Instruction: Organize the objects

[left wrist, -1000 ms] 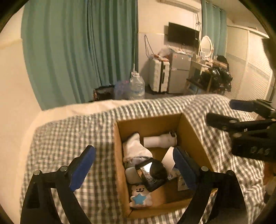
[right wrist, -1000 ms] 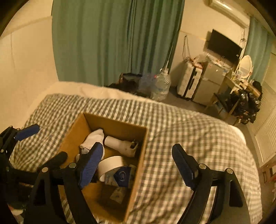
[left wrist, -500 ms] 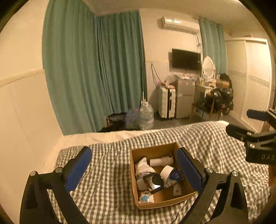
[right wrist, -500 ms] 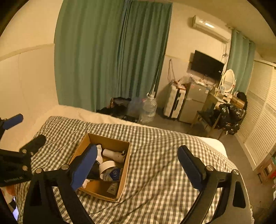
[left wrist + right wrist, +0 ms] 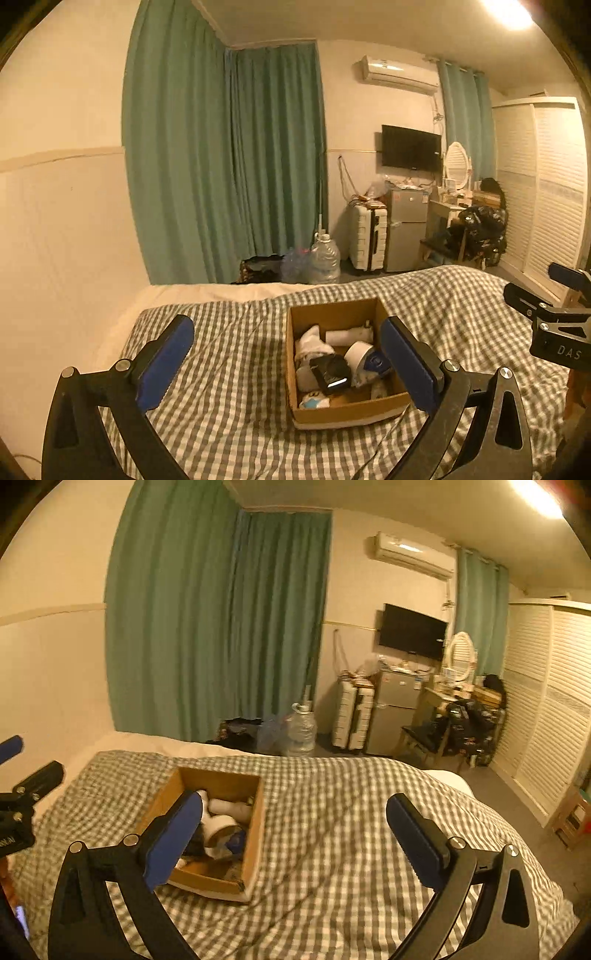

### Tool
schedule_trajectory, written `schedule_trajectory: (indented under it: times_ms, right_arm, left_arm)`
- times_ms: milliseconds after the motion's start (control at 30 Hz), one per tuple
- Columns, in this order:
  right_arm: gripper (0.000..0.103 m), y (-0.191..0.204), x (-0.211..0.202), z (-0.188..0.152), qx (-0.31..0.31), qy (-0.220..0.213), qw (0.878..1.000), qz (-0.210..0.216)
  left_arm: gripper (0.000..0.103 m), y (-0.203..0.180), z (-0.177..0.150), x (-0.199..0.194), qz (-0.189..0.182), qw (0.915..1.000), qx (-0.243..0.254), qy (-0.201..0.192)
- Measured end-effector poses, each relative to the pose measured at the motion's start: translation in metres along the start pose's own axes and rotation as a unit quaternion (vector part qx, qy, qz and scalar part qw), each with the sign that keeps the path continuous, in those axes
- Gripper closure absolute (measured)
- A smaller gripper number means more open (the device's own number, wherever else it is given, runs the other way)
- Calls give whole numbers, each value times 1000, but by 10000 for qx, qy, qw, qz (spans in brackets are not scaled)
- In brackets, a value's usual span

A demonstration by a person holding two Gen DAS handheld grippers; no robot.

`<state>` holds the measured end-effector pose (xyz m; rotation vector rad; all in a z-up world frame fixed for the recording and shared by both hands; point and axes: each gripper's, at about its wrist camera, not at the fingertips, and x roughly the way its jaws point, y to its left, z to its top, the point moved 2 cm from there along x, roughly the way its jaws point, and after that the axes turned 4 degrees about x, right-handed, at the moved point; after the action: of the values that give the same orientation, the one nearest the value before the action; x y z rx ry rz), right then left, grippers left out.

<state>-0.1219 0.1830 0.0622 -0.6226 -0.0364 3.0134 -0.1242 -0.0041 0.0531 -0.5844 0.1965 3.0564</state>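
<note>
I hold both tools raised above the bed [image 5: 236,369], pointing forward and a little down. My left tool [image 5: 288,360] is released, its blue pads spread wide, and it grasps nothing and touches nothing. My right tool [image 5: 293,834] is also released and wide, with nothing between its pads. In the left wrist view the right tool appears at 3 o'clock, and on its black body I read the letters "DAS".

The cardboard box [image 5: 295,384] lies on the grey checked bedcover, at about 5 o'clock in the left wrist view and at 8 o'clock in the right wrist view. Inside it I see a white roll [image 5: 347,336], a white sock [image 5: 312,345], a black object [image 5: 330,371] and a white and blue thing [image 5: 365,360]. The printing on these is too small to read.
</note>
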Motion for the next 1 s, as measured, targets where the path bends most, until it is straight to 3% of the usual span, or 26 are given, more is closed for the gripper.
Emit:
schedule_trajectory:
  times_ms: [133, 267, 433, 1000]
  right_arm:
    - [2, 2, 8, -29, -22, 15, 9999, 141]
    - [2, -1, 24, -51, 131, 114, 9998, -9]
    - [2, -6, 40, -70, 204, 377, 9990, 121]
    - [2, 4, 41, -81, -29, 465, 9989, 63]
  left_arm:
    - [0, -7, -26, 8, -56, 9999, 109, 67]
    - [0, -11, -48, 16, 263, 9996, 125, 69]
    - [0, -10, -60, 26, 145, 9996, -21, 235]
    - [0, -8, -67, 31, 62, 9992, -126, 381]
